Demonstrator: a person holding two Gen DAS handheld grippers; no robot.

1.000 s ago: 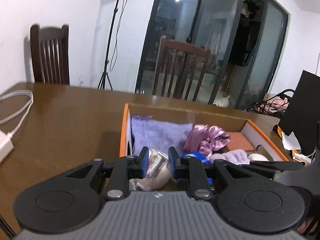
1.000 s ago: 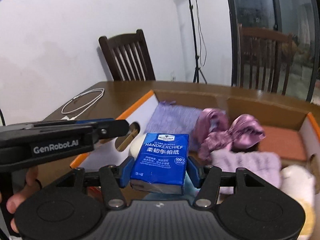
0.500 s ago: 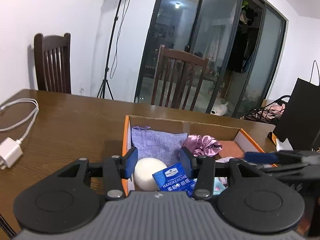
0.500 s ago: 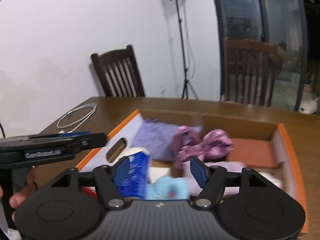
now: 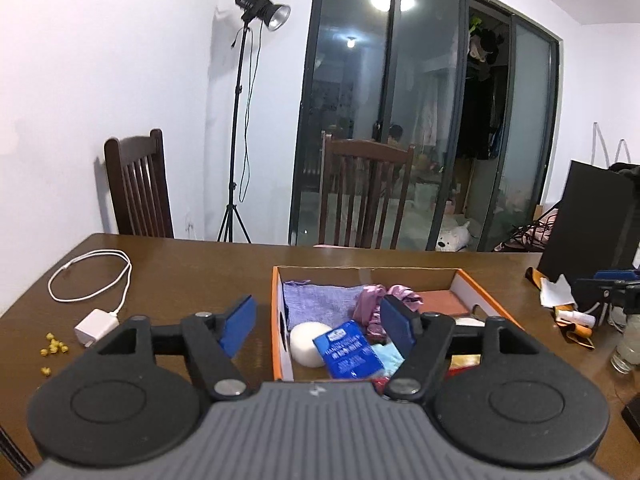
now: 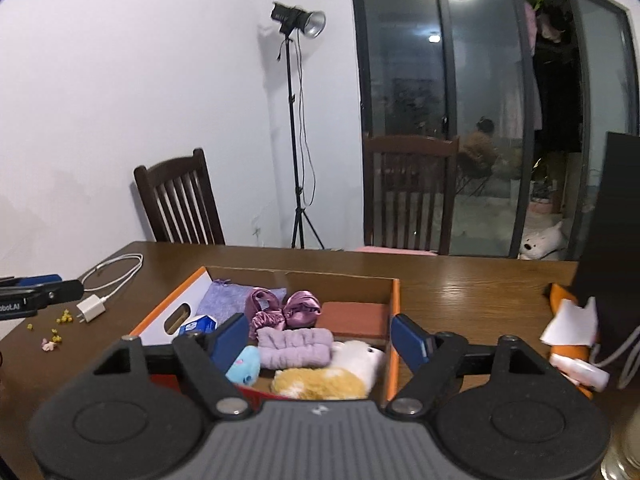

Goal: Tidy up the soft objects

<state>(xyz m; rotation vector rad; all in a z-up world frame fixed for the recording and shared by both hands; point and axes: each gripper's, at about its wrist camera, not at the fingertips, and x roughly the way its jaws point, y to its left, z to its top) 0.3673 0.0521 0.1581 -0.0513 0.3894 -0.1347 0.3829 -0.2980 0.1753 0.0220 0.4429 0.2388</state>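
Soft things boxed, both grippers empty.
Left gripper [image 5: 318, 320] and right gripper [image 6: 320, 336] hung with jaws wide above the orange-edged cardboard box [image 6: 394, 300] on the brown wooden desk [image 5: 180, 272]; the blue handkerchief tissue pack [image 5: 348, 350] lay inside, so little looked left.

right tongs [image 6: 320, 338] spread, empty | above box [image 6: 394, 300] (soft items inside)

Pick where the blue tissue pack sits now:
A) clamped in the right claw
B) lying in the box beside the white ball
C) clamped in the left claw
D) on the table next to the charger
B: the tissue pack lies inside the box next to the white ball, and both the left claw and right claw are open and empty.
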